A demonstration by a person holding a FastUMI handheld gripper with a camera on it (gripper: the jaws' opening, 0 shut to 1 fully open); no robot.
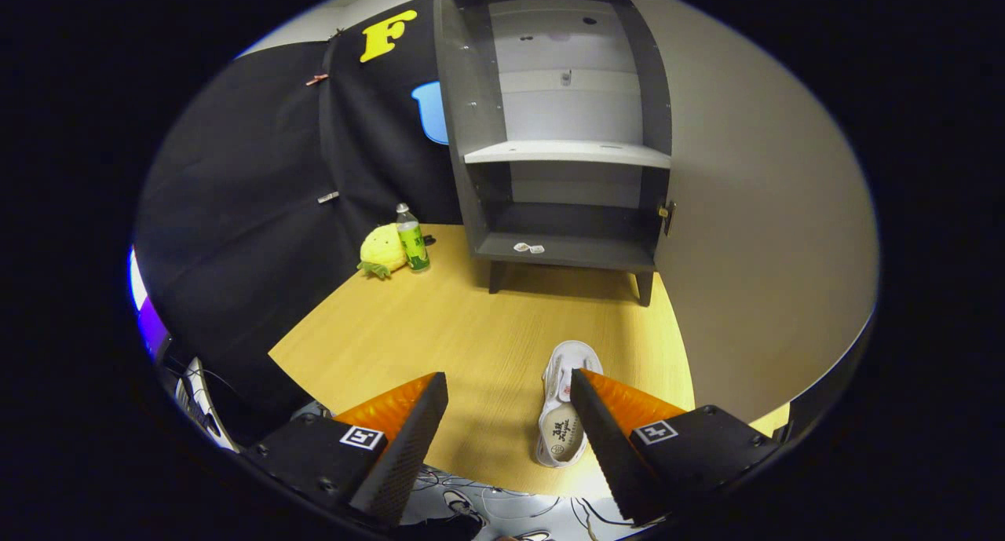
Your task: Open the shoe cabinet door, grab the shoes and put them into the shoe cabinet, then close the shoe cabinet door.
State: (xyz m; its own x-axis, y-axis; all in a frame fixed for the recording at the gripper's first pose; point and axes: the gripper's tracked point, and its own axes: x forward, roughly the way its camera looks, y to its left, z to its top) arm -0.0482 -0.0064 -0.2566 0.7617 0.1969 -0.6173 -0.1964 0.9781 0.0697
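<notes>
My claw (509, 384) is released, its two fingers wide apart above the wooden table (440, 329). A white sandal (564, 403) lies just at the inner side of my right finger, partly hidden by it. Beyond, the grey shoe cabinet (561, 133) stands with its door (754, 211) already swung open. So I judge the grabbing step is now: I must shift right, lower, and close on the sandal.
</notes>
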